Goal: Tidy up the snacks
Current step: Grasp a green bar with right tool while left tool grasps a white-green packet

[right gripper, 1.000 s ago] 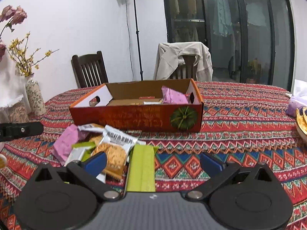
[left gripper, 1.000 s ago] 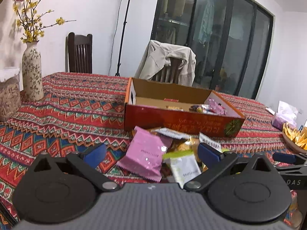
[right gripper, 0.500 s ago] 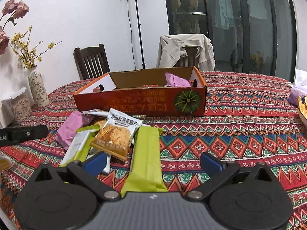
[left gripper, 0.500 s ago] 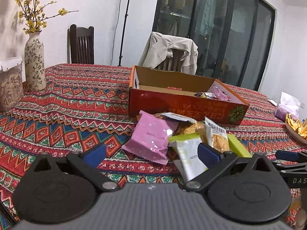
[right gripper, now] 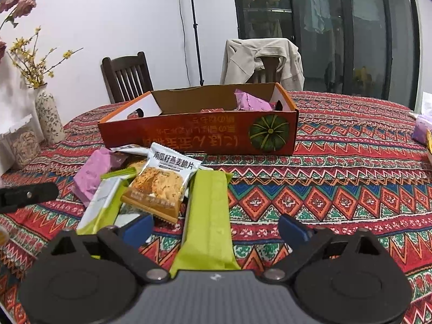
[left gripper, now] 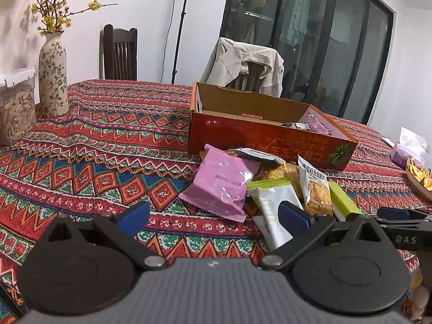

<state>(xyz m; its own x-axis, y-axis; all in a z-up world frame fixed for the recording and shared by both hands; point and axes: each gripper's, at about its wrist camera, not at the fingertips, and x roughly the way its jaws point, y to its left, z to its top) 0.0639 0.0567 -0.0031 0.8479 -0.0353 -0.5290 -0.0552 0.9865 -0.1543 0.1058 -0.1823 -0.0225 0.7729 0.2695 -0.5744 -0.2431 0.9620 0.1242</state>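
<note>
I am holding my right hand-held gripper [right gripper: 216,228] low over the near end of the long green snack bar [right gripper: 208,216], which is lying on the bench [right gripper: 337,189] between the two blue fingers. The jaws have just been closing a little, yet they are still standing wide, and neither pad is pressing on the wrapper, so nothing is gripped. Compared with a second ago the bar is filling more of the gap and running right under the gripper body, so I am judging that I am lined up on it and starting the grasp.

My left hand-held gripper [left gripper: 213,214] is hanging released too, with the pink packet [left gripper: 221,186] and the white-and-green packet [left gripper: 272,205] lying just ahead of its fingers, neither one touched.

The rest of the loose pile is sitting on the bench just in front of the orange cardboard box [right gripper: 199,132]: the oat crisp packet [right gripper: 159,183] is leaning over its neighbours and partly overlapping the bar's far end. The box is already holding a pink packet [right gripper: 251,102] at its right end, with plenty of room left. That overlap is what I am watching, since lifting the bar may drag the crisp packet along.
</note>
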